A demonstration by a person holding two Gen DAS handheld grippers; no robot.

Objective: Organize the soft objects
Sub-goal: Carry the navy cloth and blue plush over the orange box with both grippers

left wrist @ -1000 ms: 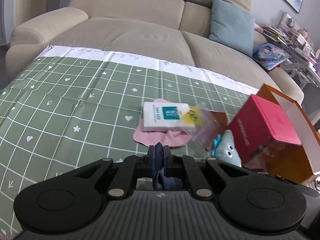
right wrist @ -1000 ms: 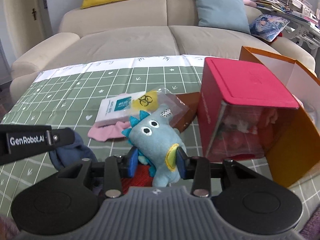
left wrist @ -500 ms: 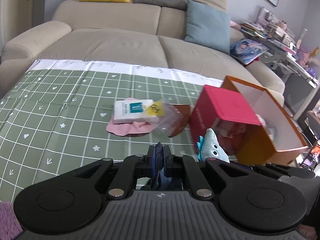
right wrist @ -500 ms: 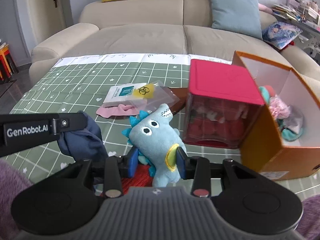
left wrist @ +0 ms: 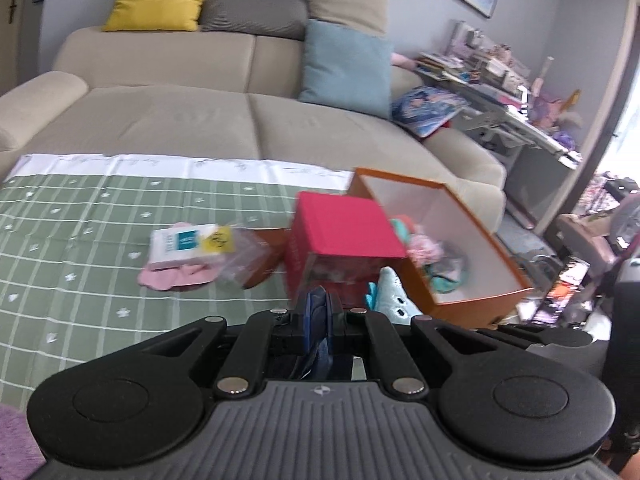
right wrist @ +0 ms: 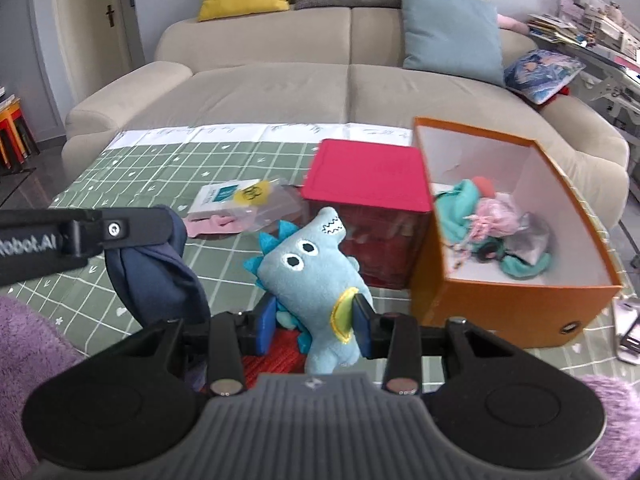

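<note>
1. Right wrist view, nearest first: my right gripper point(right wrist: 314, 324) stands part open, its blue pads clamped on the waist of a blue plush point(right wrist: 310, 276), head up and tilted away from me, feet hanging below the jaws.
2. To its left, my left gripper point(right wrist: 120, 232) reaches in from the frame edge with a navy cloth point(right wrist: 156, 276) drooping from its tip; in the left wrist view the jaws are all but closed on a fold of that cloth point(left wrist: 316, 312).
3. Both loads hang above a green checked tablecloth point(right wrist: 132, 176), clear of it as far as I can judge.
4. Just beyond the plush stands a red box point(right wrist: 368, 178), lid on, with red contents dim behind its clear front.
5. Touching its right side, an open orange box point(right wrist: 516, 312) already holds teal and pink soft things; I read it as the drop point.
6. The relation that matters: the orange box lies ahead and to the right of both grippers, its long axis running away from me, and the right gripper is the nearer, so I judge the plush goes in first.
7. Farther left on the cloth lie a white pack point(right wrist: 224, 196) and a clear bag on a pink cloth point(right wrist: 208, 224), not yet sorted.
8. Behind it all, a beige sofa point(right wrist: 344, 88).
</note>
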